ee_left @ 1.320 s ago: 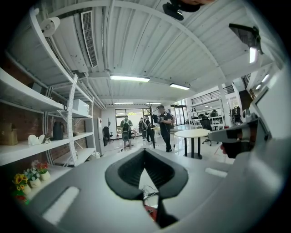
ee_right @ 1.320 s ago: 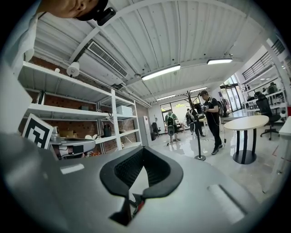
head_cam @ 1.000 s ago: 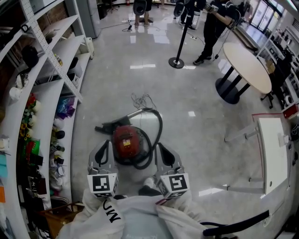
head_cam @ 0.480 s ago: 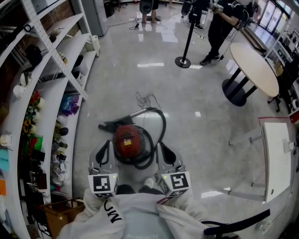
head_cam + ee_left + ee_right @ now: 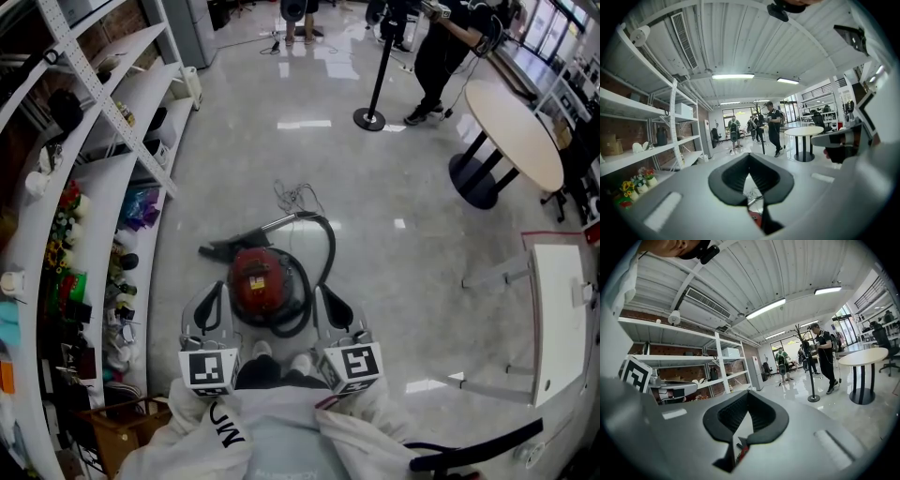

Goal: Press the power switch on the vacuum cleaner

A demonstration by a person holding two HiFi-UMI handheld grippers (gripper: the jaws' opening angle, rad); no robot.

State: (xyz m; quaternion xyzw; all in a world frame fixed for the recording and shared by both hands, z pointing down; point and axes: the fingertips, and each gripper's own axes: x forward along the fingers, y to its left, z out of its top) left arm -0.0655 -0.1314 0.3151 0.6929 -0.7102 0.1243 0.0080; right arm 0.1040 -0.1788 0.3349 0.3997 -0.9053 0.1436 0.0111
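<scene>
Both empty, jaws pressed together: left hand-held gripper (image 5: 213,298) and right hand-held gripper (image 5: 328,300) flank the vacuum cleaner (image 5: 258,281), probably lining up a switch press.

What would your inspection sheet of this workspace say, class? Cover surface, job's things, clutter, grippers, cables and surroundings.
Surface: glossy grey floor, light reflections.
Job's things: red vacuum cleaner on the floor, black hose looped around it; switch not made out.
Clutter: nothing seen on the floor.
Grippers: left gripper and right gripper shut, empty, flanking the vacuum cleaner.
Cables: loose cord beyond the vacuum cleaner.
Surroundings: shelves left, round table right, person beyond.
</scene>
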